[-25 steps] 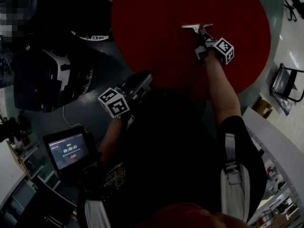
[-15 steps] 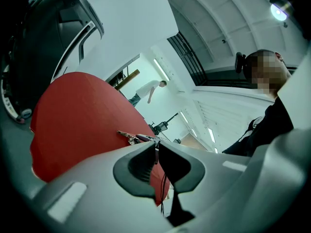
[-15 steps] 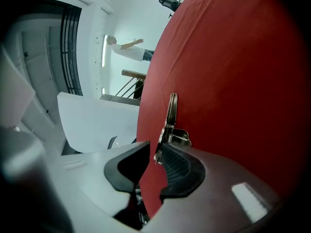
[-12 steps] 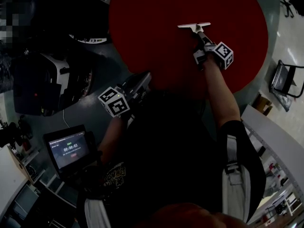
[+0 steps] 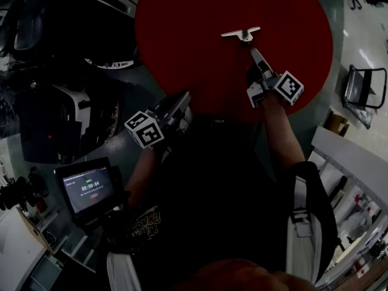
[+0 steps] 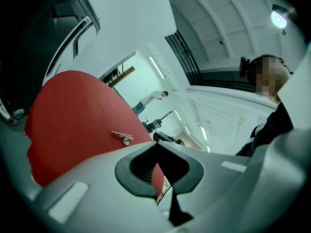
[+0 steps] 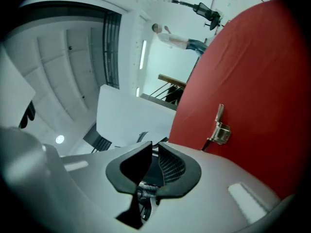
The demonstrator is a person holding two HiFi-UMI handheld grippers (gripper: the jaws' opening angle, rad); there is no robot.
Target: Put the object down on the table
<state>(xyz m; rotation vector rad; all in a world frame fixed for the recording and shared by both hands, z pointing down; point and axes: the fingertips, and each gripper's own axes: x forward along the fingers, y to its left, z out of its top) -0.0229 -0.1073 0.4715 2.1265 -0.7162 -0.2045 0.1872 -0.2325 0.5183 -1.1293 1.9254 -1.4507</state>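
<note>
A small T-shaped metal piece (image 5: 241, 33) lies flat on the round red table (image 5: 200, 17), free of both grippers. My right gripper (image 5: 253, 51) hovers just short of it, fingers pointing at it, jaws a narrow gap apart with nothing between them. The right gripper view shows the metal piece (image 7: 219, 130) on the red table (image 7: 262, 72) beyond that gripper (image 7: 154, 145). My left gripper (image 5: 185, 96) is shut and empty at the table's near edge. In the left gripper view the metal piece (image 6: 121, 136) lies well beyond the left gripper (image 6: 156, 142).
A tablet showing a timer (image 5: 90, 190) stands at lower left, with dark equipment (image 5: 66, 111) above it. A black chair (image 5: 364, 86) and white shelving (image 5: 348, 168) are on the right. A person in white (image 6: 148, 100) stands far off across the room.
My right gripper has drawn back toward me, away from the metal piece, which stays lying on the red table. The left gripper has barely moved.
</note>
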